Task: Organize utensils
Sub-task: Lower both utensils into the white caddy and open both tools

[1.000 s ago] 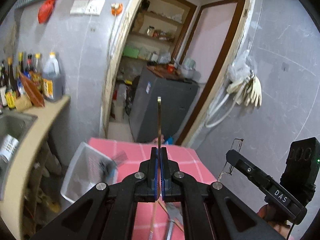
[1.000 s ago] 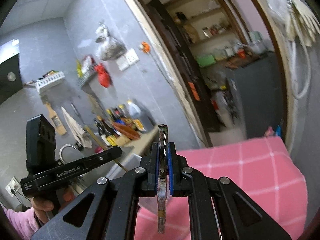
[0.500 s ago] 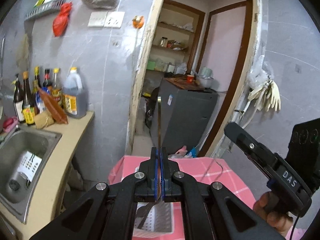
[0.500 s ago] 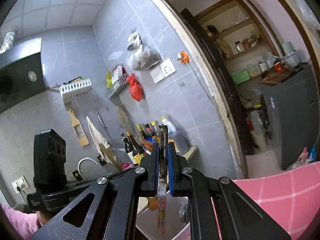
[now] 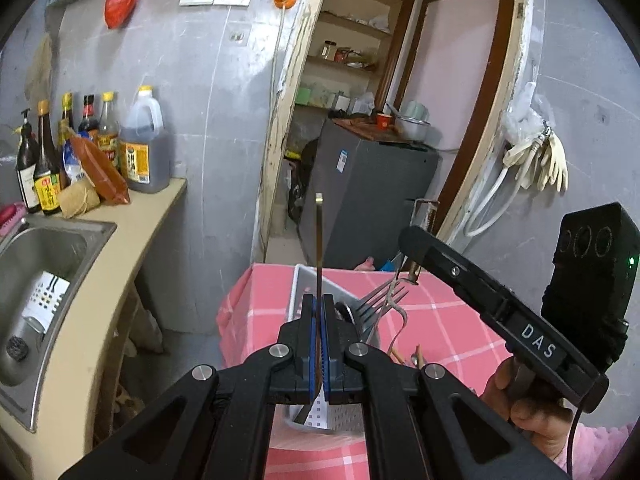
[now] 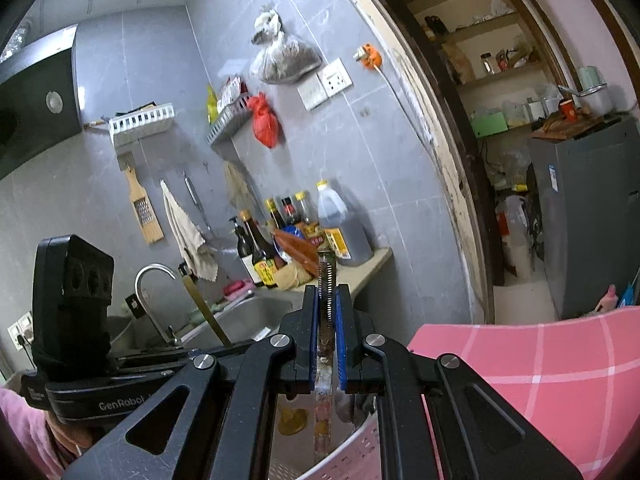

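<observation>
Above the white perforated basket [image 5: 298, 284] on the pink checked tablecloth [image 5: 448, 320], left gripper [image 5: 319, 316] is clamped on a thin brass-coloured utensil handle [image 5: 319, 232], which stands upright between the blue pads [image 5: 313, 344]. Basket already holds a fork [image 5: 376, 300] and other utensils, tines pointing up. Right gripper [image 6: 328, 312] is clamped on a rusty tool with a coiled spring [image 6: 326, 280] along its edge; its lower end hangs over the basket rim [image 6: 352, 444]. Both grippers hover side by side over the basket. Sink [image 5: 60, 240] and sauce bottles [image 5: 48, 160] sit on the counter to the left.
</observation>
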Available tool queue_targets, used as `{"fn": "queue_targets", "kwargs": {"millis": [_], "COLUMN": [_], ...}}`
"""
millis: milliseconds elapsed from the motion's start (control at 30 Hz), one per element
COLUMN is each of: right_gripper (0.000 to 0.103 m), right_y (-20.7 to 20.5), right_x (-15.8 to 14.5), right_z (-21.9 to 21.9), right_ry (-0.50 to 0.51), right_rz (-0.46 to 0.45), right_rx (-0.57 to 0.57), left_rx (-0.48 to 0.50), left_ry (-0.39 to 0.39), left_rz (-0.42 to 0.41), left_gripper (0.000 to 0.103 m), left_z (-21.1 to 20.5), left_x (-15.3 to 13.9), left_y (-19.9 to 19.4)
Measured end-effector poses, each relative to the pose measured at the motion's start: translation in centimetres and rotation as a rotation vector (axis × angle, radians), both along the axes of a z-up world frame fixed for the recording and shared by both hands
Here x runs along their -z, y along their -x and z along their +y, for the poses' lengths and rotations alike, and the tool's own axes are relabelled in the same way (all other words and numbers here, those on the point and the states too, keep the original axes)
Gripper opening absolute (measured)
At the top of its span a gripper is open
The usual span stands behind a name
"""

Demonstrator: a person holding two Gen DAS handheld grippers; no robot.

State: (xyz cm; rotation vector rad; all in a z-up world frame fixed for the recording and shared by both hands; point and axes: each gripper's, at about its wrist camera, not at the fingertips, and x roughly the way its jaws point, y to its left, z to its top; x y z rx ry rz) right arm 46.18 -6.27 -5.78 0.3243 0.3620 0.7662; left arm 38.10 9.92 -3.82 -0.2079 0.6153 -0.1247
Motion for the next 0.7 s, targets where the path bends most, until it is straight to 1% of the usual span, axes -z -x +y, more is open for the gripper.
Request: {"fn": "queue_targets", "kwargs": {"millis": [67, 300, 467, 567, 633, 700], "right_gripper": [0.008, 0.008, 0.01, 0.016, 0.025, 0.03], "right_y": [0.0, 0.2, 0.1, -0.1, 0.0, 0.2], "right_x": [0.2, 1.0, 1.4, 1.6, 1.7, 1.5], "right_z": [0.1, 0.0, -0.3, -0.5, -1.0, -1.4], "right_ry": [0.002, 0.009, 0.016, 0.017, 0.005, -0.001], "right_rz": [0.006, 0.031, 0.061, 0.081, 0.084, 0.082], "right_rx": [-0.007, -0.017, -0.026, -0.024, -0.016, -0.002], "left_rx": [0.003, 0.008, 0.011, 0.009, 0.005, -0.001], "left_ry": [0.007, -0.017, -0.006, -0.005, 0.004, 0.009], "left_rz": [0.008, 0.046, 0.071, 0.074, 0.073, 0.065], "left_gripper": [0.003, 0.003, 0.003, 0.006, 0.008, 0.01], "left_z": [0.1, 0.0, 0.0, -0.1, -0.1, -0.1], "left_x": [0.2, 0.5, 0.6, 0.7, 0.6, 0.5], "left_y": [-0.1, -0.2, -0.3, -0.1, 0.0, 0.1]}}
